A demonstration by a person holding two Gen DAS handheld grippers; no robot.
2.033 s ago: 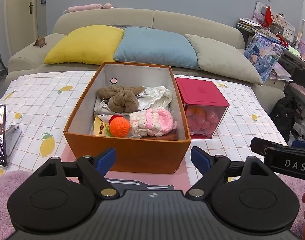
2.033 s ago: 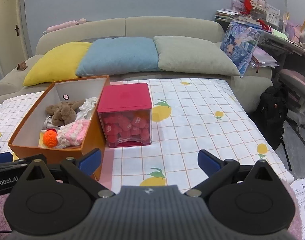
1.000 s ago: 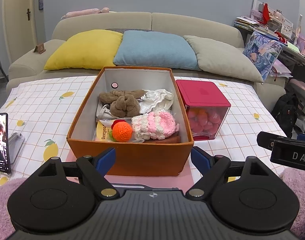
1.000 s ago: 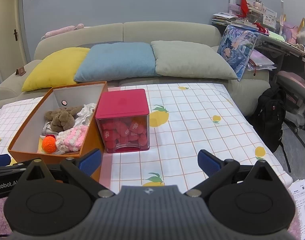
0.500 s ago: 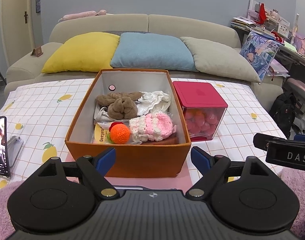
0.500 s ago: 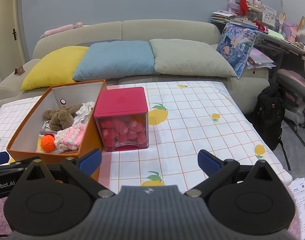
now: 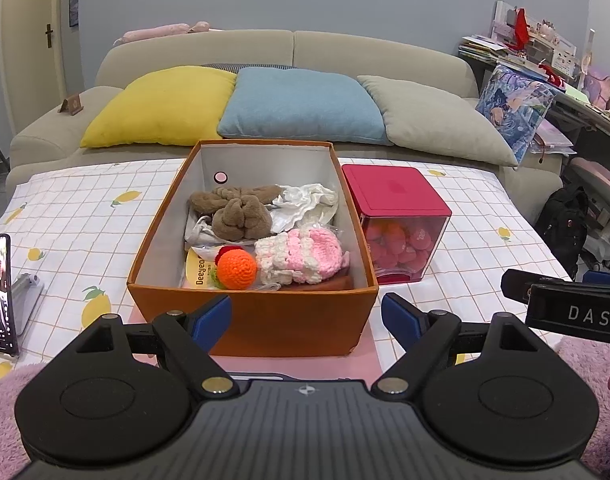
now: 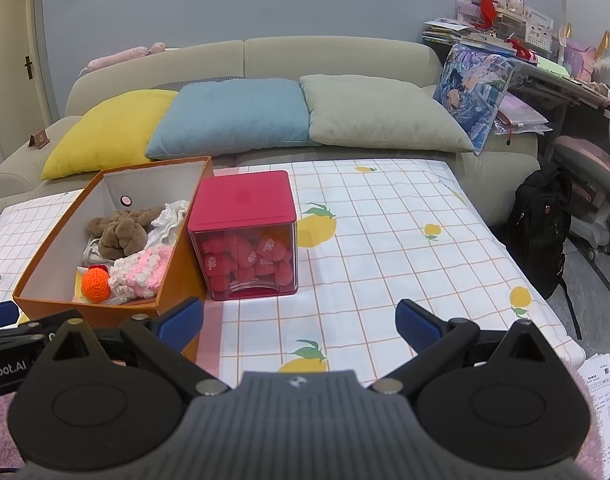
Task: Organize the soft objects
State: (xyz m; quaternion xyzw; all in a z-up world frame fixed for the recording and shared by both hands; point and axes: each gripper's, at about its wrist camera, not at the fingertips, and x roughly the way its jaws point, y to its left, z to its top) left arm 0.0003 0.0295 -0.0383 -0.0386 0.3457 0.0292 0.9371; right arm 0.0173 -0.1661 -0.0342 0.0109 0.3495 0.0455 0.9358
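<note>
Both grippers (image 7: 305, 316) (image 8: 299, 326) gape; box (image 7: 253, 322) contents seemingly jumbled.

Both wrist views sofa-ward, sharing orange box (image 7: 265, 320) (near).

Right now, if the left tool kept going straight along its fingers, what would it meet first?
Most likely the near wall of the orange box, which fills the gap ahead of the open left tool. Depth is unclear; slightly higher, it could pass over the rim toward the orange crochet ball.

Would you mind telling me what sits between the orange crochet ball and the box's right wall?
The pink-and-white crochet piece fills that stretch, lying right of the orange crochet ball inside the orange box; the left wrist view shows it best.
</note>
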